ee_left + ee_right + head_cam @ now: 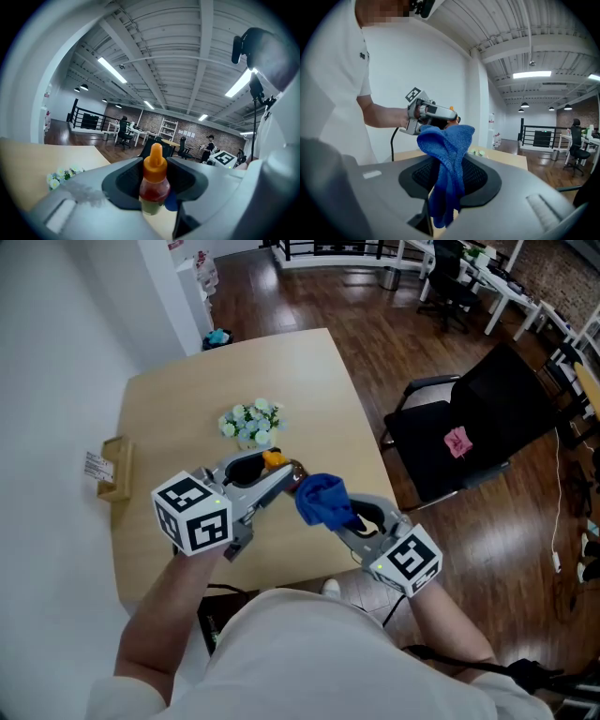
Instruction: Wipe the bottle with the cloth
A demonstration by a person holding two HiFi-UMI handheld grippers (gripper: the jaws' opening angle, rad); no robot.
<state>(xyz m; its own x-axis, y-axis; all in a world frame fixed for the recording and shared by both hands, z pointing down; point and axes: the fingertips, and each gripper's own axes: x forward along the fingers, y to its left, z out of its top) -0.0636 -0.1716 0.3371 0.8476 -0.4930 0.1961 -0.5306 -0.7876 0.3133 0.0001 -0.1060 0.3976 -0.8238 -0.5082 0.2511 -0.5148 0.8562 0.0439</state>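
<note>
A small bottle (153,183) with an orange cap and red contents stands upright between the jaws of my left gripper (154,187), which is shut on it. In the head view the bottle's orange cap (275,459) shows at the tip of the left gripper (267,474), held above the table. My right gripper (447,187) is shut on a blue cloth (449,159). The cloth (322,501) bunches up just right of the bottle, close to it; whether they touch I cannot tell. In the right gripper view the left gripper (440,117) sits just behind the cloth's top.
A light wooden table (187,409) lies below both grippers. A small bunch of white and green flowers (251,422) sits on it behind the bottle. A cardboard holder (114,470) stands at the table's left edge. A black chair (478,418) with a pink item stands to the right.
</note>
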